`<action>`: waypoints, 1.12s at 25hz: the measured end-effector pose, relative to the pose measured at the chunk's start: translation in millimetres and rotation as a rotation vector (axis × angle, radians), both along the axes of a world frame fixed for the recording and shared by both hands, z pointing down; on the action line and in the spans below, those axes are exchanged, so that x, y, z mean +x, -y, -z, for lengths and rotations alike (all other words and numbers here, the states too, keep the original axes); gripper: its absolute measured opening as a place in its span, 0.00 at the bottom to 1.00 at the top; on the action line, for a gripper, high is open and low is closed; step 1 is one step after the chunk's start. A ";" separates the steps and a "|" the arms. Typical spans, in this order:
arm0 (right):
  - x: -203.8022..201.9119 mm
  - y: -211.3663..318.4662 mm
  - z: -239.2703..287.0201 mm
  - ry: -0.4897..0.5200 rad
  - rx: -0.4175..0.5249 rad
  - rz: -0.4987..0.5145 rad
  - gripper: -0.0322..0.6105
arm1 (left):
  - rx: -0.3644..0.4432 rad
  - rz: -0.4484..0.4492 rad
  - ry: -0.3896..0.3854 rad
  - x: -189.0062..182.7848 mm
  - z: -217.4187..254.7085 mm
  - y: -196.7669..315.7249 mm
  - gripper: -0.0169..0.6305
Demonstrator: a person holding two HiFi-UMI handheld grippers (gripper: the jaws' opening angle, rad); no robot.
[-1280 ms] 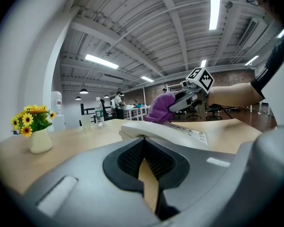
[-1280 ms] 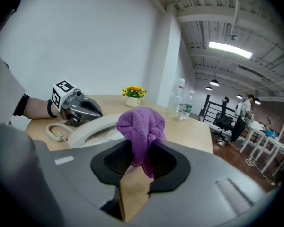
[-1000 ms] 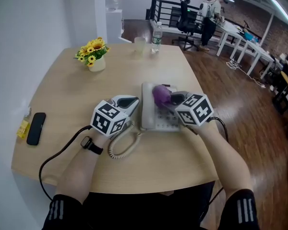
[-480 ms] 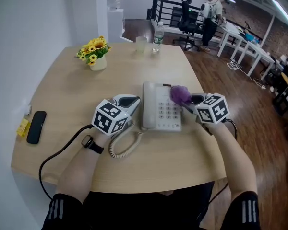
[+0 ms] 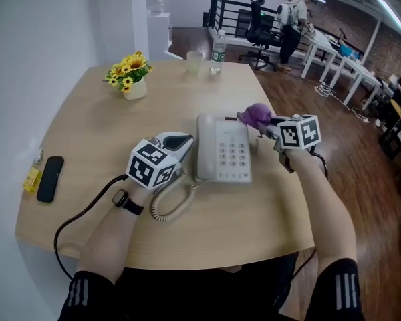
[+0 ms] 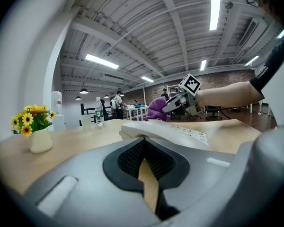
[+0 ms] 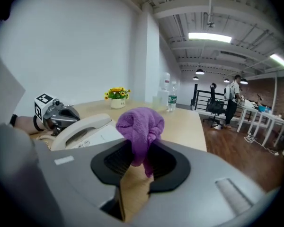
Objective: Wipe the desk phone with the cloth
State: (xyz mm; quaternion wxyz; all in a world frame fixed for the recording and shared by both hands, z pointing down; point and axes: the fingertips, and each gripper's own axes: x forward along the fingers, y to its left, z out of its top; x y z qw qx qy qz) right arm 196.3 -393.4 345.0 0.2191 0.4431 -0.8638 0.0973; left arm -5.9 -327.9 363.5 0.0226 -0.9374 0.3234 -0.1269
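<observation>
A white desk phone (image 5: pixel 224 154) lies mid-table with its handset (image 5: pixel 206 146) on the left side; it also shows in the left gripper view (image 6: pixel 165 131) and the right gripper view (image 7: pixel 83 129). My right gripper (image 5: pixel 262 121) is shut on a bunched purple cloth (image 5: pixel 255 114), held just off the phone's far right corner, clear of the keypad. The cloth (image 7: pixel 139 126) sticks up from between the right gripper (image 7: pixel 137 167) jaws. My left gripper (image 5: pixel 180 142) rests on the table beside the handset, shut with nothing in it (image 6: pixel 144 162).
The phone's coiled cord (image 5: pixel 167 206) loops toward me. A vase of yellow flowers (image 5: pixel 131 79), a cup (image 5: pixel 195 62) and a water bottle (image 5: pixel 218 52) stand at the far side. A black mobile (image 5: pixel 50 178) lies near the left edge. The table's right edge runs close to my right gripper.
My right gripper carried the purple cloth from over the keypad to the right and farther away, off the phone's far right corner. The left gripper stayed put.
</observation>
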 end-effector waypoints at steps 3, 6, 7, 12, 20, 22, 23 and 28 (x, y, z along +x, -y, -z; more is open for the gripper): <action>-9.7 -10.0 -21.8 -0.039 -0.027 0.036 0.21 | -0.002 -0.003 -0.001 0.3 -0.1 0.3 0.02; -15.5 -25.0 -31.0 -0.037 -0.038 0.063 0.21 | -0.003 -0.001 -0.004 -0.2 0.5 0.7 0.02; -16.6 -31.4 -32.1 -0.034 -0.040 0.072 0.21 | -0.003 -0.001 -0.003 -0.3 0.7 0.6 0.02; -24.1 -74.2 -40.5 -0.069 -0.046 0.151 0.21 | 0.000 -0.001 0.001 -0.2 0.6 0.6 0.02; -29.0 -145.8 -61.8 -0.077 -0.050 0.231 0.21 | 0.007 0.001 0.007 -0.2 0.1 0.1 0.02; -29.2 -161.1 -64.3 -0.089 -0.059 0.257 0.21 | 0.008 0.001 0.008 -0.2 1.1 0.3 0.02; -29.3 -168.2 -65.1 -0.098 -0.062 0.269 0.21 | 0.008 0.001 0.008 0.0 1.5 0.3 0.02; -29.1 -184.7 -45.0 -0.101 -0.012 0.291 0.21 | 0.010 -0.001 0.009 0.5 1.6 -0.8 0.02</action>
